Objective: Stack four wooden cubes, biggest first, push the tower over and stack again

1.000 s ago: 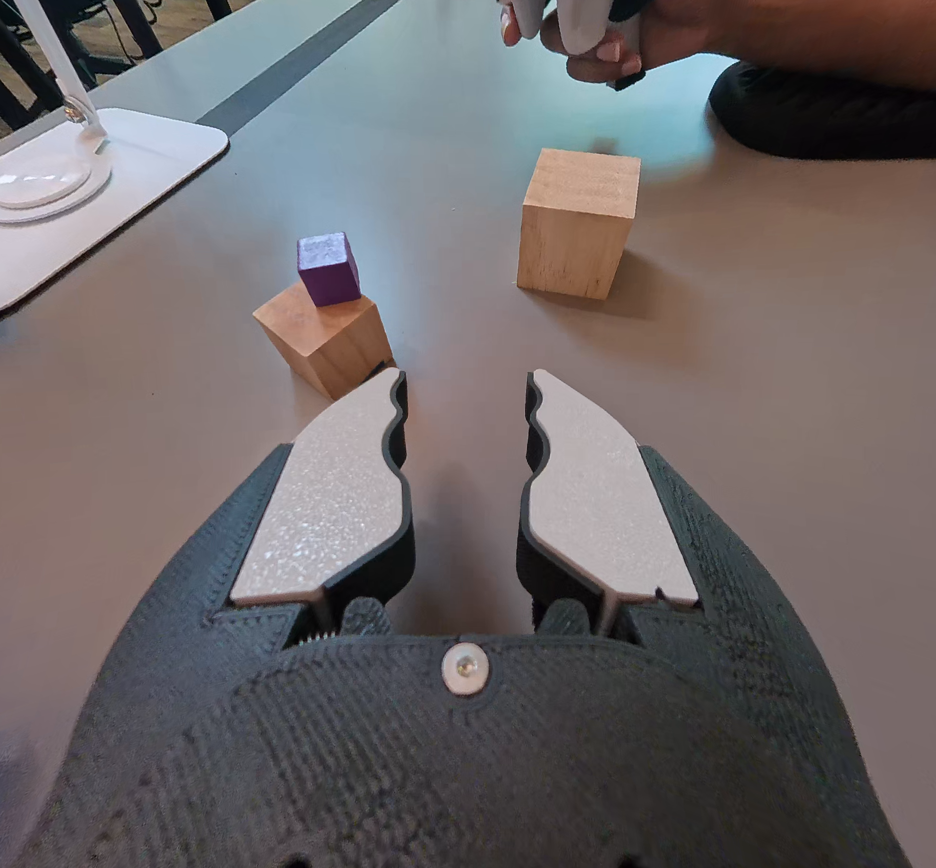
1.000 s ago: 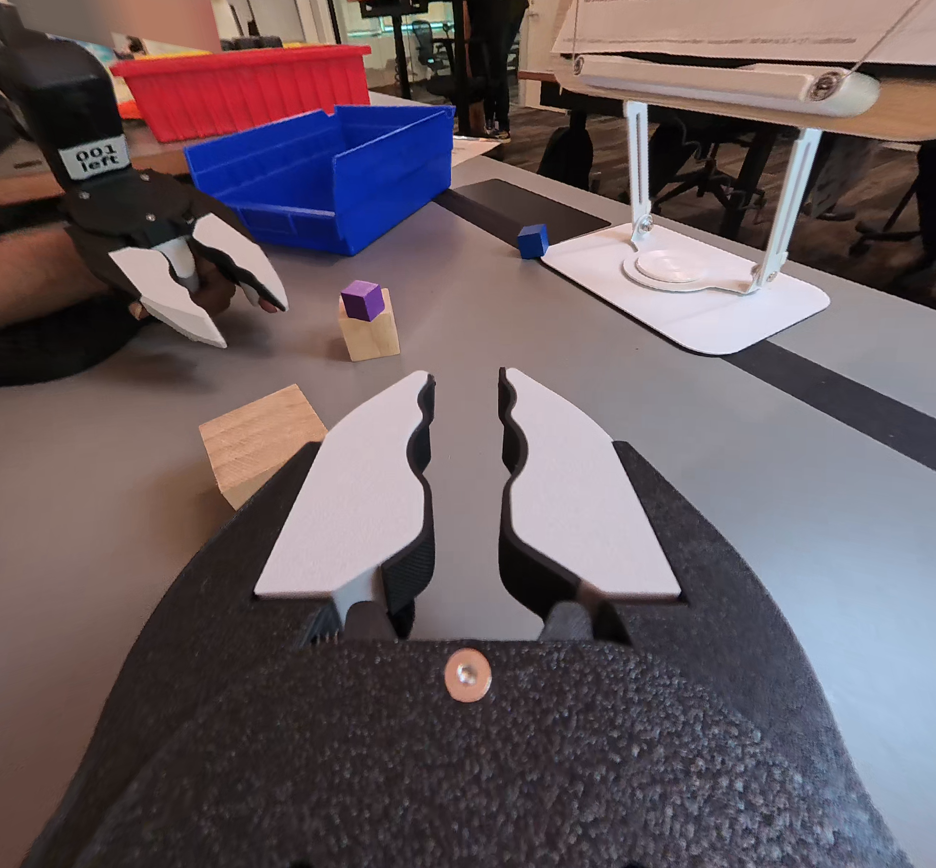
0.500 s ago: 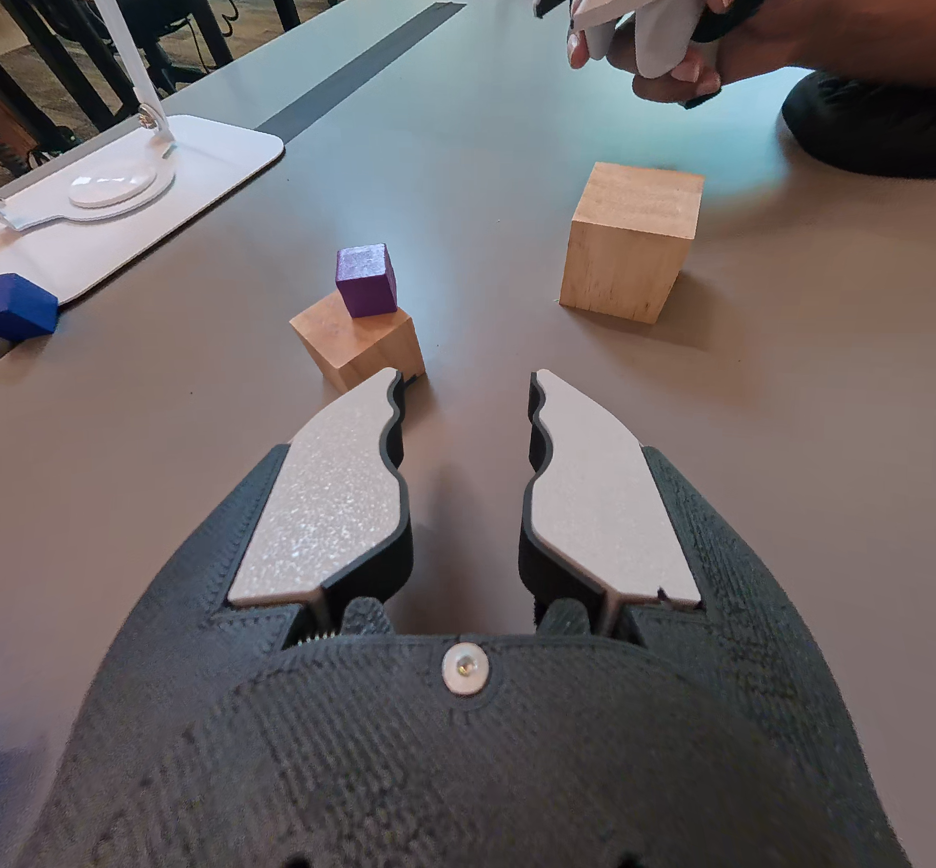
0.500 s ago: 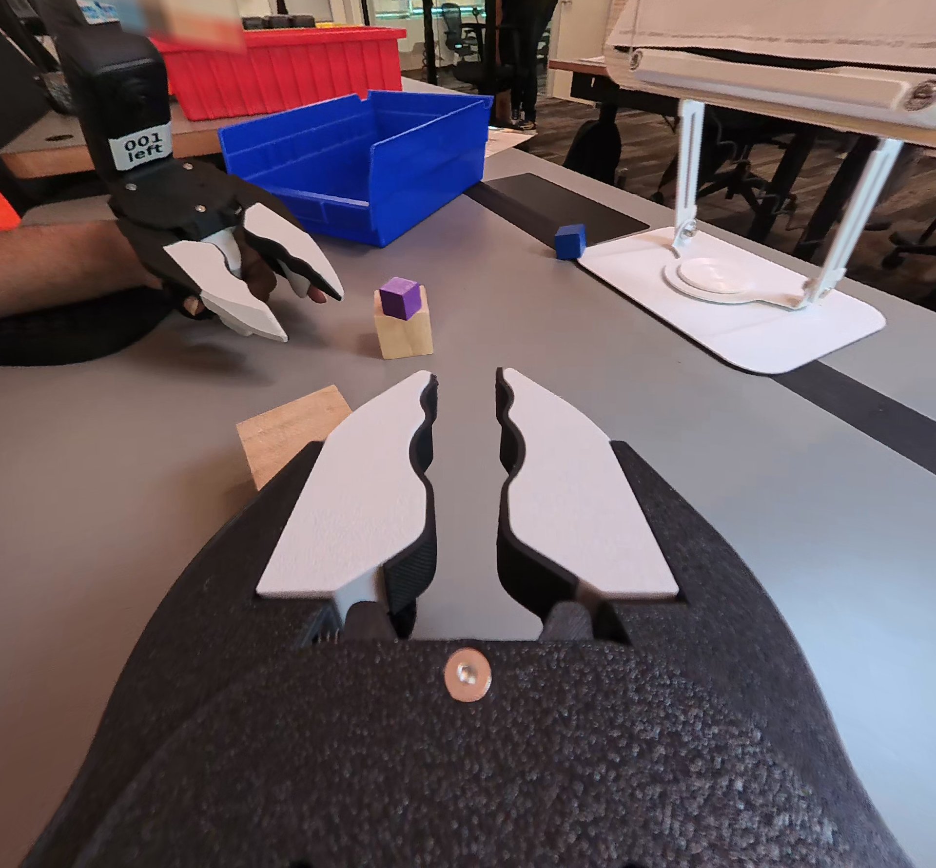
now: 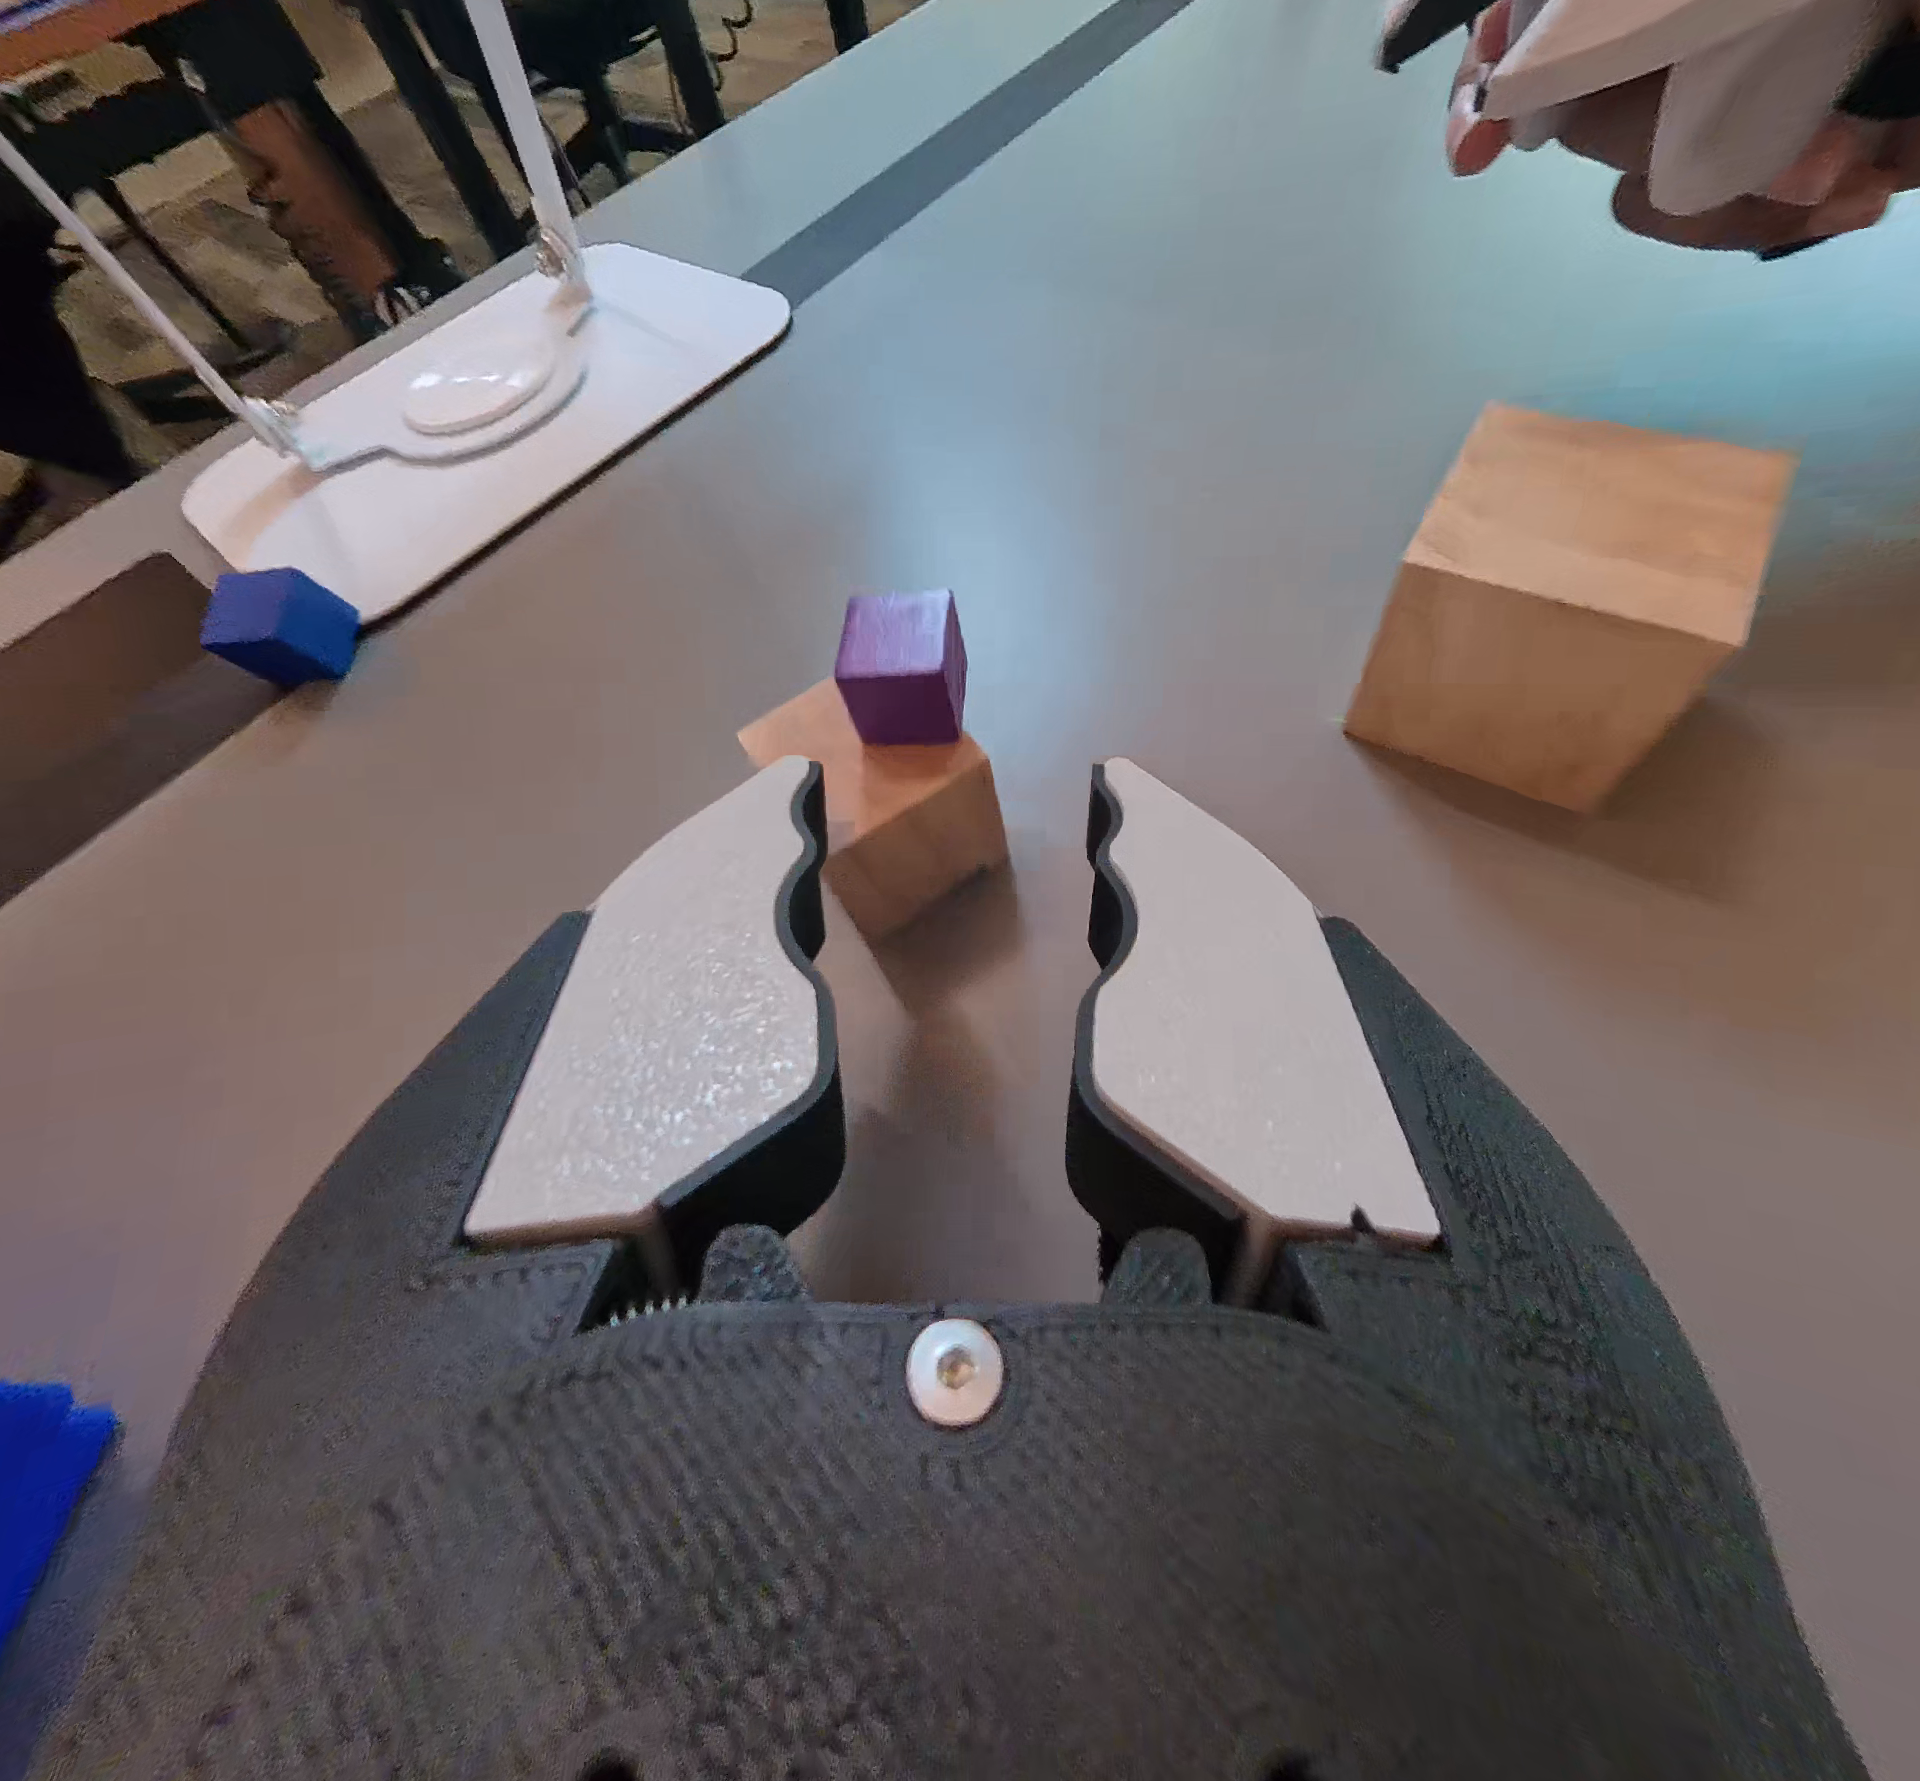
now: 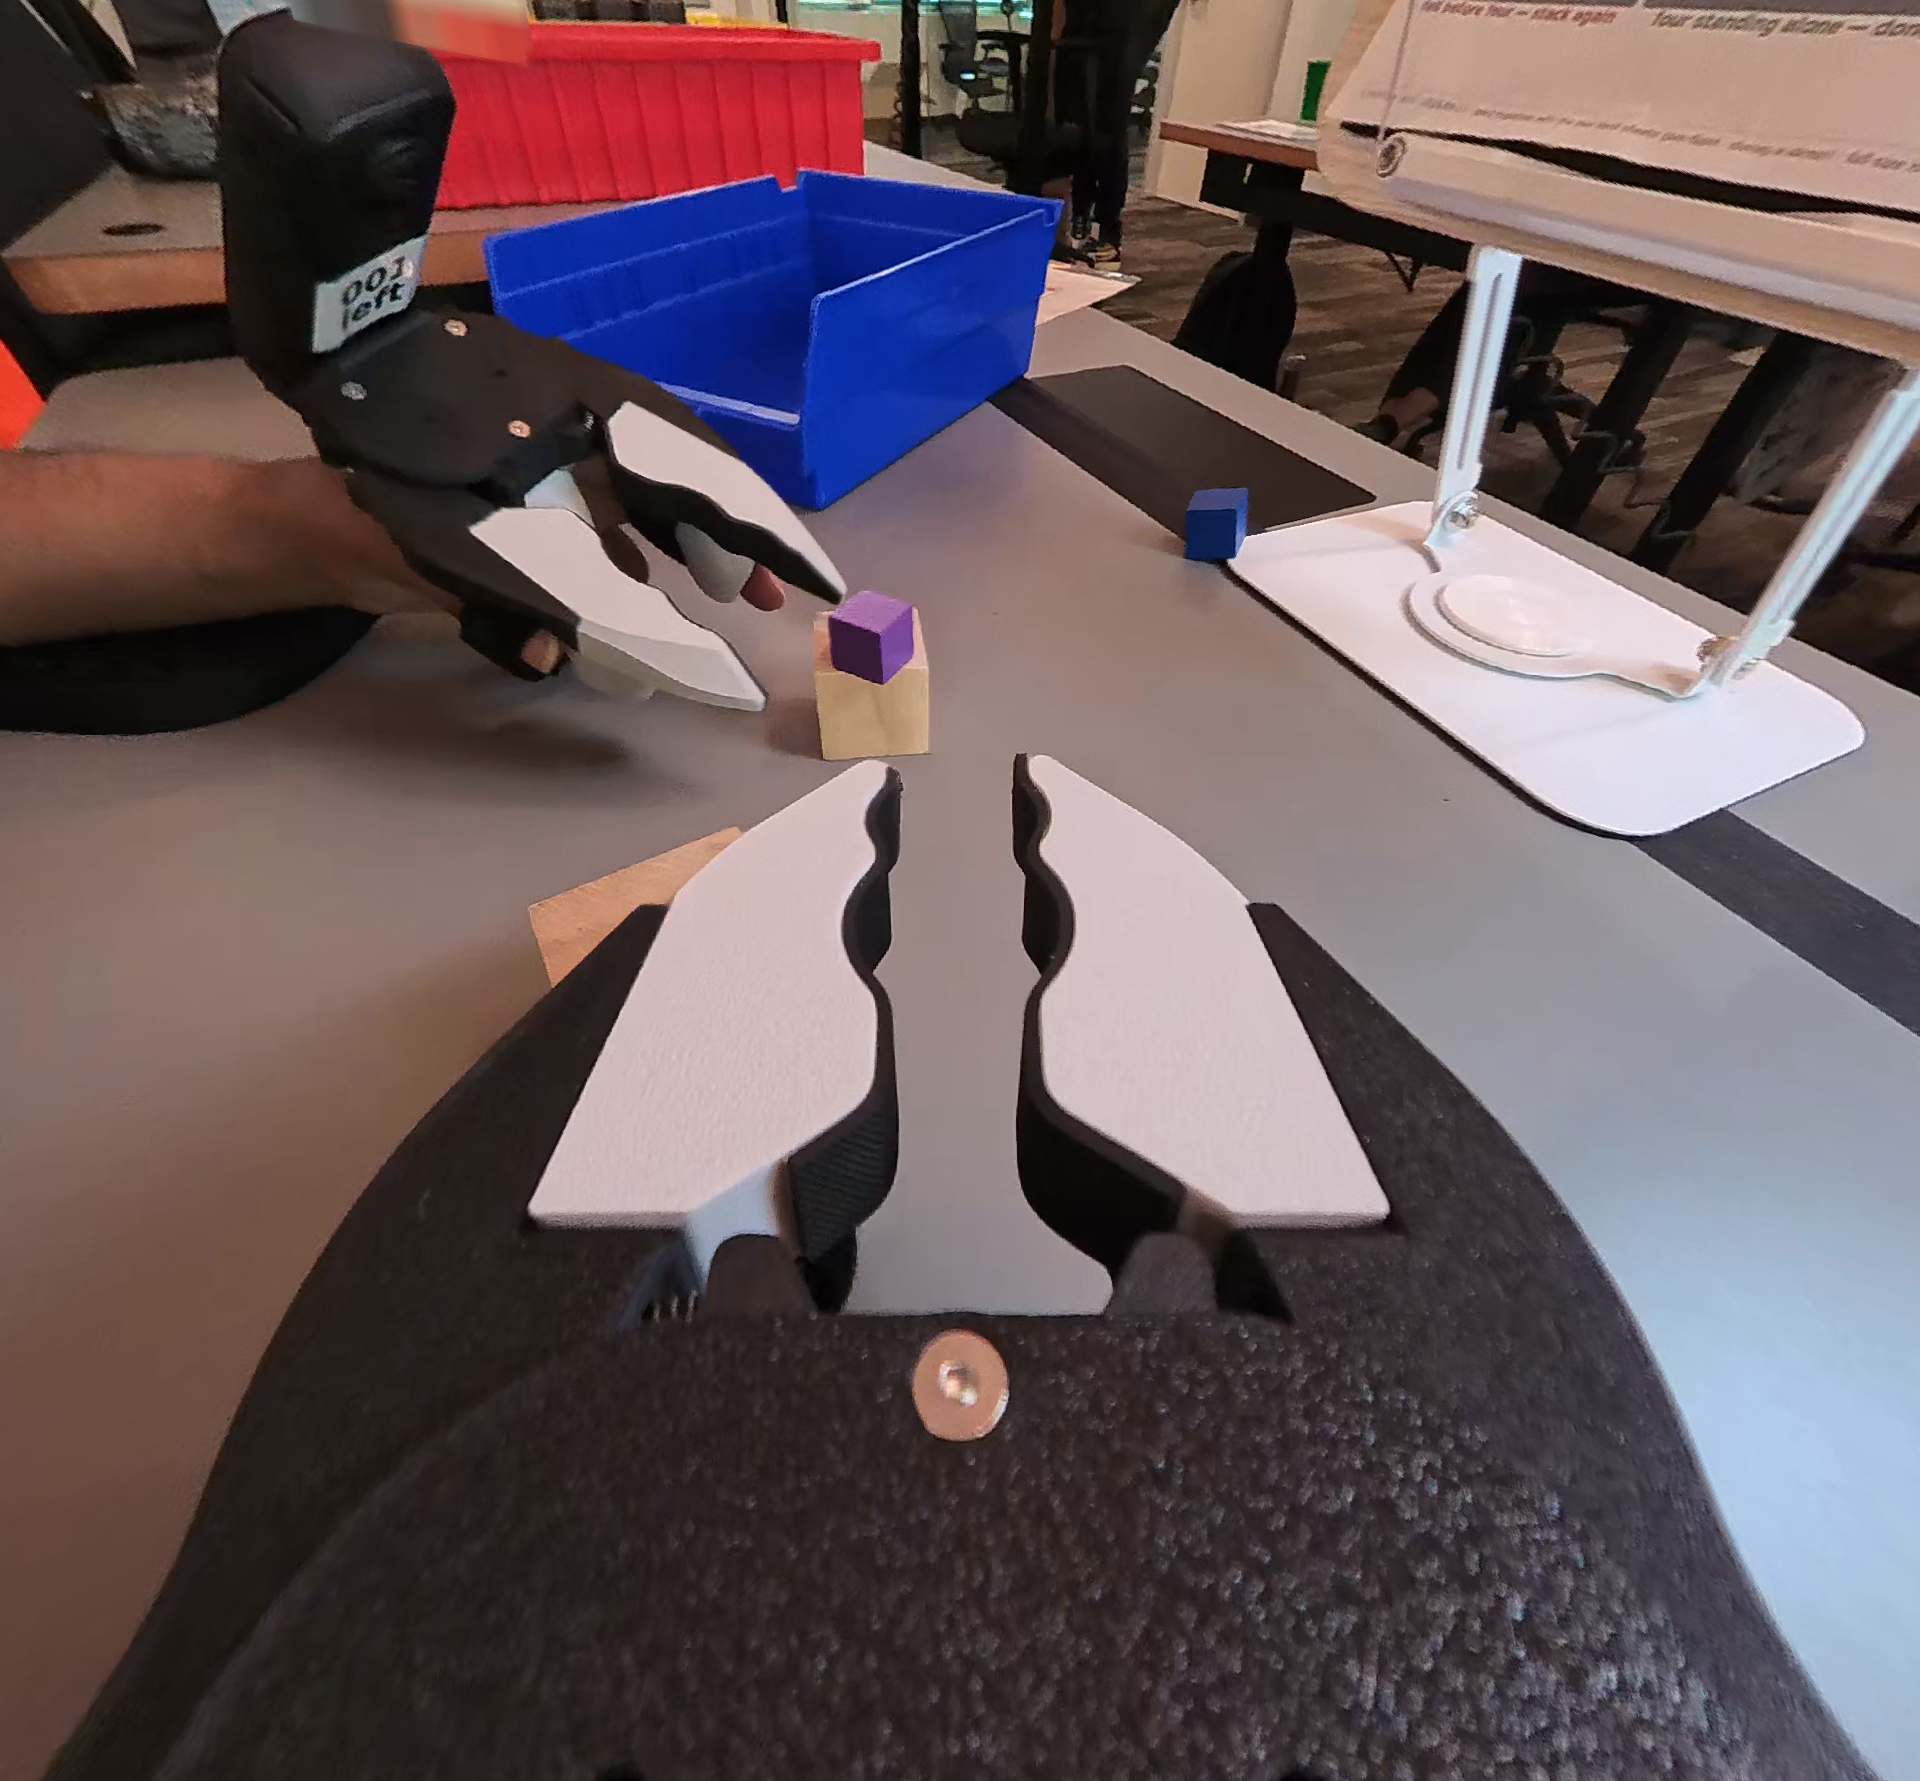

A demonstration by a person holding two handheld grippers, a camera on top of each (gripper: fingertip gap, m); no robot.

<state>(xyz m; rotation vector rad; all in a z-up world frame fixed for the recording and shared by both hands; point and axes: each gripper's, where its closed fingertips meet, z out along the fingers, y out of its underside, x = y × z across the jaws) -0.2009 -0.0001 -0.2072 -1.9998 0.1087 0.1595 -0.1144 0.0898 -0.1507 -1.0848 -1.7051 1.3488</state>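
On the grey counter point(image 5: 1195, 360) a small purple cube point(image 5: 902, 663) sits on top of a mid-sized plain wooden cube point(image 5: 914, 838), perched toward one corner of it and turned a little off square. The left gripper point(image 5: 956, 796) is just short of this pair, its fingers point(image 5: 727, 910) apart with nothing between them; the wooden cube lies just beyond the left fingertip and is not touched by either pad. In the right wrist view the same gripper point(image 6: 800, 640) reaches in from the left, its tips either side of the little stack without clamping it.

The largest wooden cube point(image 5: 1558, 599) stands alone to the right of the stack, well apart from it. In the right wrist view only a corner of it point(image 6: 613, 900) shows, behind that gripper's left finger. A small blue cube point(image 6: 1216, 523) rests farther off, touching the edge of a white stand base point(image 6: 1621, 723), near a dark strip in the counter.

The right gripper point(image 6: 956, 775) hangs above the counter on the near side of the stack, its fingers point(image 6: 769, 983) parted by a narrow gap and holding nothing. A blue bin point(image 6: 831, 318) sits at the far left of the counter, with a red bin point(image 6: 665, 110) behind it.
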